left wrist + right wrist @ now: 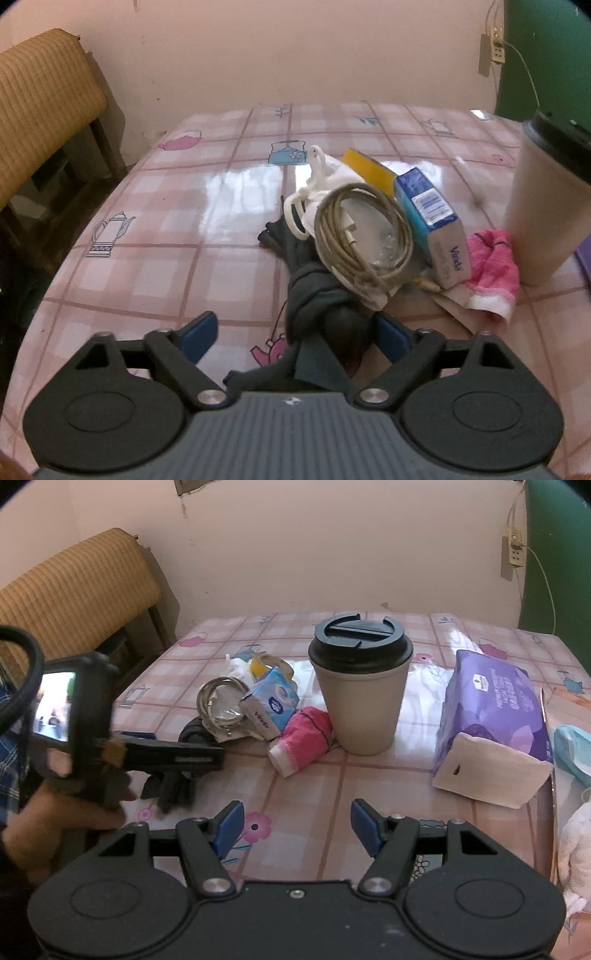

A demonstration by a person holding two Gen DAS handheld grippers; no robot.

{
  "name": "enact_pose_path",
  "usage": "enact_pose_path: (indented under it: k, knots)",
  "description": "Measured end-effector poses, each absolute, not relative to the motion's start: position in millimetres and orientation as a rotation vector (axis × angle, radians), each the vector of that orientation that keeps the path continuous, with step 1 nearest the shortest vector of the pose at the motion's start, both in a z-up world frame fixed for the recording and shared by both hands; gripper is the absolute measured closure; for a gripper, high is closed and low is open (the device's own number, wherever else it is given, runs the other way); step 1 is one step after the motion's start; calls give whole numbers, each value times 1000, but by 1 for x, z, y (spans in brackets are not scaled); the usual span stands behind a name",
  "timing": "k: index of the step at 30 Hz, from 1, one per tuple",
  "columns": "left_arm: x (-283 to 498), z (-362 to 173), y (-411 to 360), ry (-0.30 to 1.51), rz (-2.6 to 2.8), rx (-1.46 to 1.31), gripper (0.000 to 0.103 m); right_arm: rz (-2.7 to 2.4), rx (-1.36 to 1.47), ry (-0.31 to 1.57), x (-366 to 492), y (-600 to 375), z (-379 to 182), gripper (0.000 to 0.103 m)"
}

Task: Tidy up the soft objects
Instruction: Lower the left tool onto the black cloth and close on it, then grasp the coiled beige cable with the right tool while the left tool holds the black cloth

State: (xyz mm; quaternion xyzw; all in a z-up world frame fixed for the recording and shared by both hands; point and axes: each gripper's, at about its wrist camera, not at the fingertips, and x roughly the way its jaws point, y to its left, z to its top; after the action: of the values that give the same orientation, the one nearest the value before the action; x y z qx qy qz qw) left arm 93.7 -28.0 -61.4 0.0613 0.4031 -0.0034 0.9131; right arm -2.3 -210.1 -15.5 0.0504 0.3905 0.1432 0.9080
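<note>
Left hand-held gripper (pixel 295 334) jaws apart around dark cloth (pixel 317 306), grip unclear, lidded cup (pixel 360 686) contents hidden.

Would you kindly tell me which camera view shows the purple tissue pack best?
The right wrist view: the purple tissue pack lies there in full, to the right of the cup. The left wrist view catches only a purple sliver at its right edge.

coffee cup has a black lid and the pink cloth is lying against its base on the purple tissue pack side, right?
Not quite. The coffee cup does have a black lid, but the pink cloth lies against its base on the side away from the purple tissue pack, toward the blue tissue box. The right wrist view shows it.
</note>
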Motion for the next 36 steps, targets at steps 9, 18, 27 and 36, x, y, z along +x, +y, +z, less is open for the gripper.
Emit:
enact_pose_path:
  k: [9, 18, 27, 36]
  knots:
    - [48, -47, -8, 829, -30, 70, 66, 324, 77, 796, 4, -198, -13, 27]
    - [-12, -40, 39, 837, -16, -46, 65, 426, 75, 805, 25, -161, -15, 27]
    - [-21, -44, 56, 818, -13, -93, 64, 516, 0, 857, 33, -111, -45, 24]
    - [-25, -37, 61, 788, -1, -104, 64, 456, -64, 898, 67, -96, -70, 17]
